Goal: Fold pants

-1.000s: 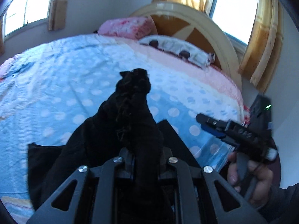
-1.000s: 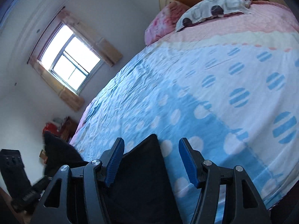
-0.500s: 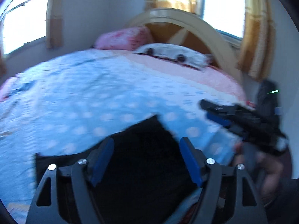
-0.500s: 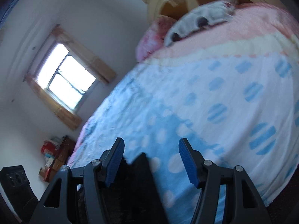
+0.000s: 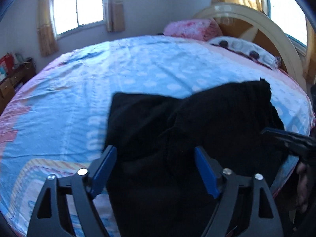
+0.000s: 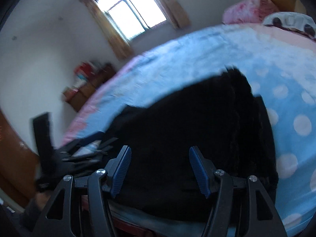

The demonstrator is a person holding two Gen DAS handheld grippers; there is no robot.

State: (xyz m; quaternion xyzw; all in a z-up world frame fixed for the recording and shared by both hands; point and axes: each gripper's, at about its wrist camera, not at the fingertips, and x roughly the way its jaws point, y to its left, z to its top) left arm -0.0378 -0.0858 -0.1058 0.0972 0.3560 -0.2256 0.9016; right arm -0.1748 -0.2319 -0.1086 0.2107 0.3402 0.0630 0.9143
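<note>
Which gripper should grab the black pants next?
Probably the left gripper: it is open with the black pants between and ahead of its fingers. The right gripper, also open, seems similarly close.

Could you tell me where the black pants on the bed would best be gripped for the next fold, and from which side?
Probably the raised, loosely bunched end of the black pants toward the headboard. It stands proud of the bedspread, giving an edge to pinch, whereas the flatter panel lies flush. The open right gripper looks nearer; approach from the near bed edge, fingers low.
</note>
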